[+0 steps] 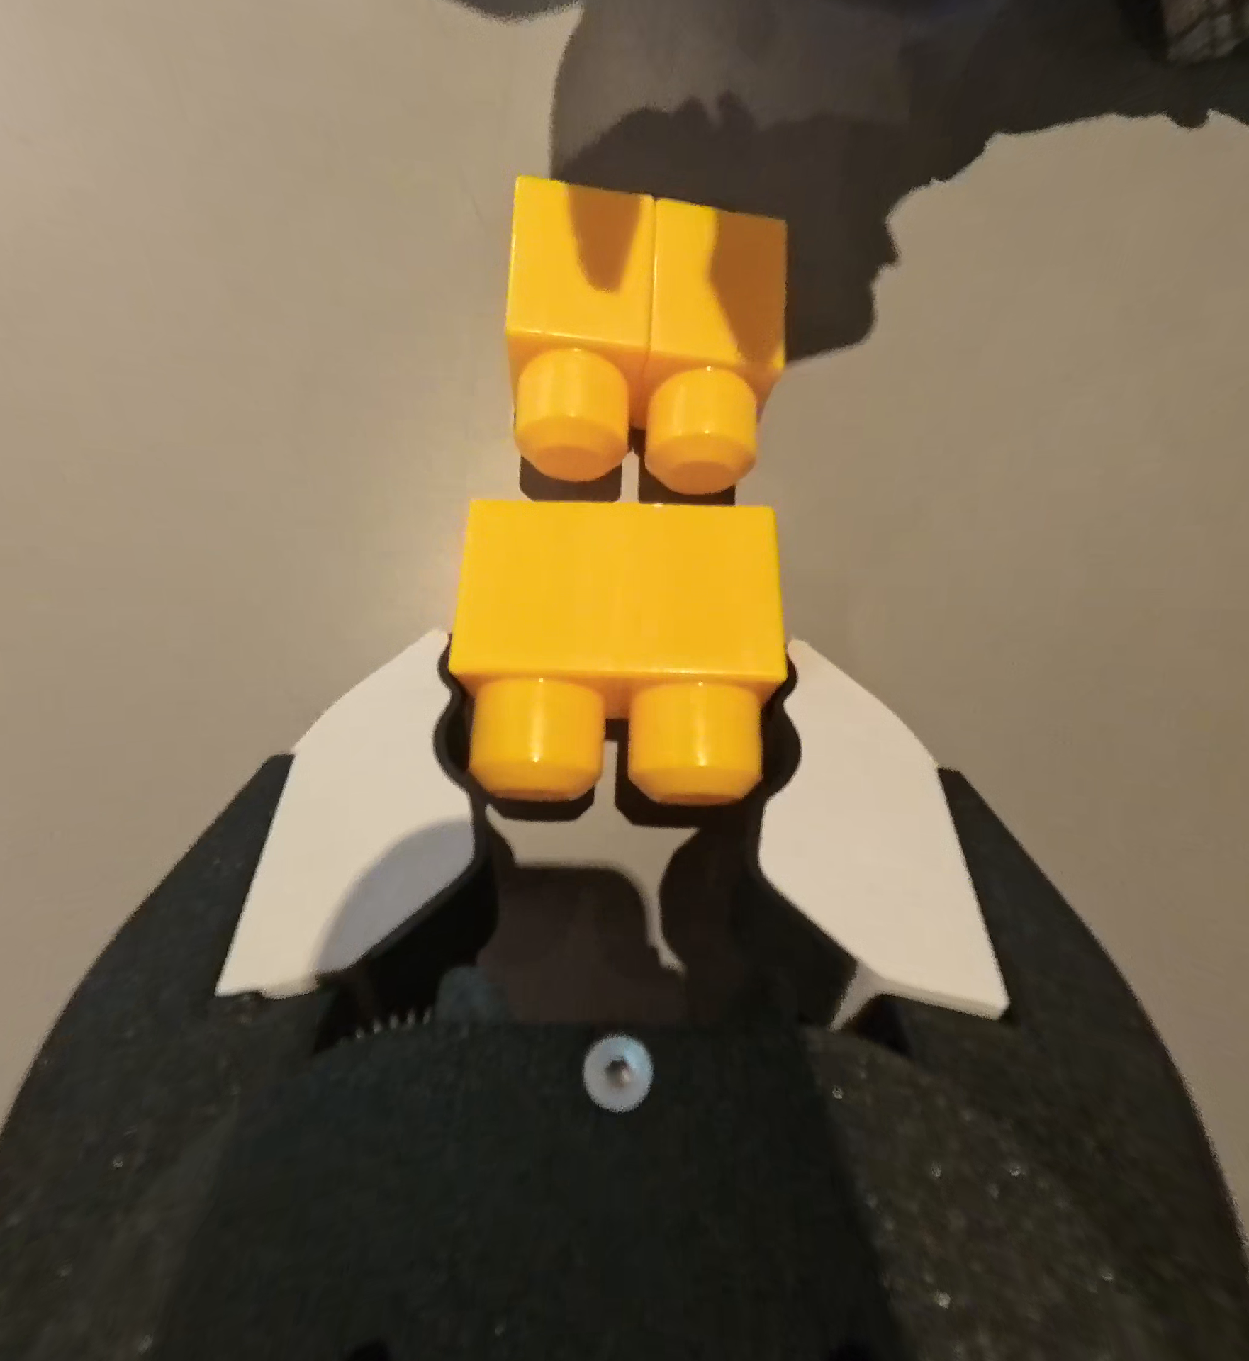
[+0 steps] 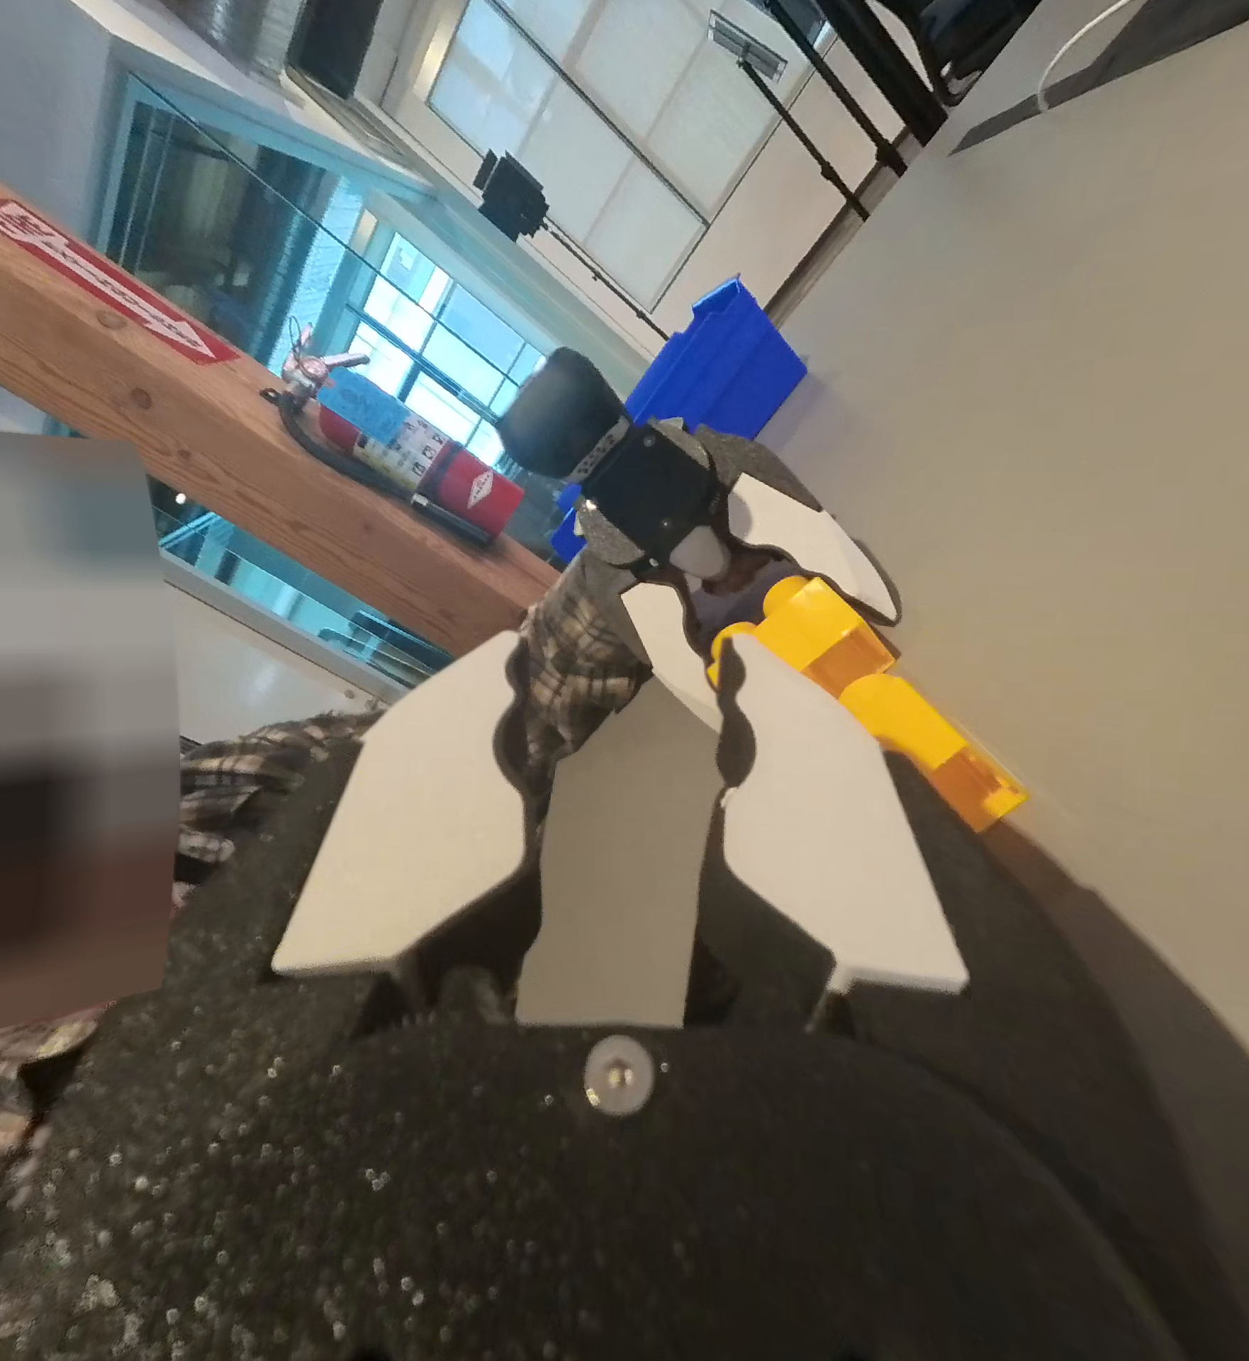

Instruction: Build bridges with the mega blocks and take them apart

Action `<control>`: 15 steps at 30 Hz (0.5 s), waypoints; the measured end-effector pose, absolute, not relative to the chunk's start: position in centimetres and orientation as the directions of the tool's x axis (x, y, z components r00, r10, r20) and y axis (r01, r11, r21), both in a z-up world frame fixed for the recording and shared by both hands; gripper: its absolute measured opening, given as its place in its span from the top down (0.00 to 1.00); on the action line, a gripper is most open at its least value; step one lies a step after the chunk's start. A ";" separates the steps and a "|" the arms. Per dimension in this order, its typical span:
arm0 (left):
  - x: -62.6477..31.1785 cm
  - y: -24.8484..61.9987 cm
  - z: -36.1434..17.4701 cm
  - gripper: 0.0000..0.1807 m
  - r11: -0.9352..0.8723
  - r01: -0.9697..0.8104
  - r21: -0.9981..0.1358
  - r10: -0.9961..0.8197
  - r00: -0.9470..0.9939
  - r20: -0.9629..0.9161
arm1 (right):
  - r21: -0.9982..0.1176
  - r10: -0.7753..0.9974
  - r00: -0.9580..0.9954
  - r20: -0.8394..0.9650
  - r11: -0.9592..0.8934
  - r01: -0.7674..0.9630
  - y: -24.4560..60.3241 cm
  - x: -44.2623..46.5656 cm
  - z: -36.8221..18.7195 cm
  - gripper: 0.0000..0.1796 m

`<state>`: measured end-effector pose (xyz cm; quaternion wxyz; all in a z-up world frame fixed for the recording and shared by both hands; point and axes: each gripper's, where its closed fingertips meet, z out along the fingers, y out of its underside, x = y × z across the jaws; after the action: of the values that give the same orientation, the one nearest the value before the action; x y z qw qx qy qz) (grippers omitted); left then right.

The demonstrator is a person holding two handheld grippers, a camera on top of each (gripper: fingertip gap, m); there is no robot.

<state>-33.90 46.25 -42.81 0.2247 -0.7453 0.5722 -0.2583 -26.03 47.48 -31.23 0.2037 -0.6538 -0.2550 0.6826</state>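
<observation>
Two-stud yellow block [image 1: 618,589] clamped between the white fingers of the left gripper [image 1: 618,707], just short of two single-stud yellow blocks [image 1: 647,276] lying side by side on the grey table [image 1: 202,368]. Right gripper [image 2: 618,725] held apart, jaws spread, empty. Beyond, a blue bin [image 2: 732,368].

Evenly, warmly lit in the left wrist view; hard dark shadows thrown ahead of the left gripper [image 1: 618,663] across the yellow blocks [image 1: 644,294]. Daylight from windows [image 2: 415,353] beyond the right gripper [image 2: 618,685]. Motion blur, fisheye bending at the edges.
</observation>
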 end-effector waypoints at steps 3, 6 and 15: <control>-34.0 46.2 -42.8 0.56 -0.248 -0.745 -0.619 -0.968 0.215 0.128 | -0.638 0.636 -0.046 -0.770 -0.766 0.077 47.2 -26.3 -31.5 0.72; -34.2 46.2 -42.9 0.55 -0.246 -0.754 -0.608 -0.968 0.223 0.116 | -0.654 0.654 -0.033 -0.756 -0.750 0.104 47.0 -26.5 -31.8 0.71; -36.5 47.0 -39.0 0.44 -0.244 -0.650 -0.720 -0.962 0.256 0.095 | -0.897 0.952 0.106 -0.288 -0.307 0.318 47.9 -25.7 -34.6 0.52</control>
<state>-36.52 47.03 -39.00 0.2849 -0.7394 0.5450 -0.2740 -25.74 47.92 -34.62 0.3407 -0.6610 -0.4801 0.4653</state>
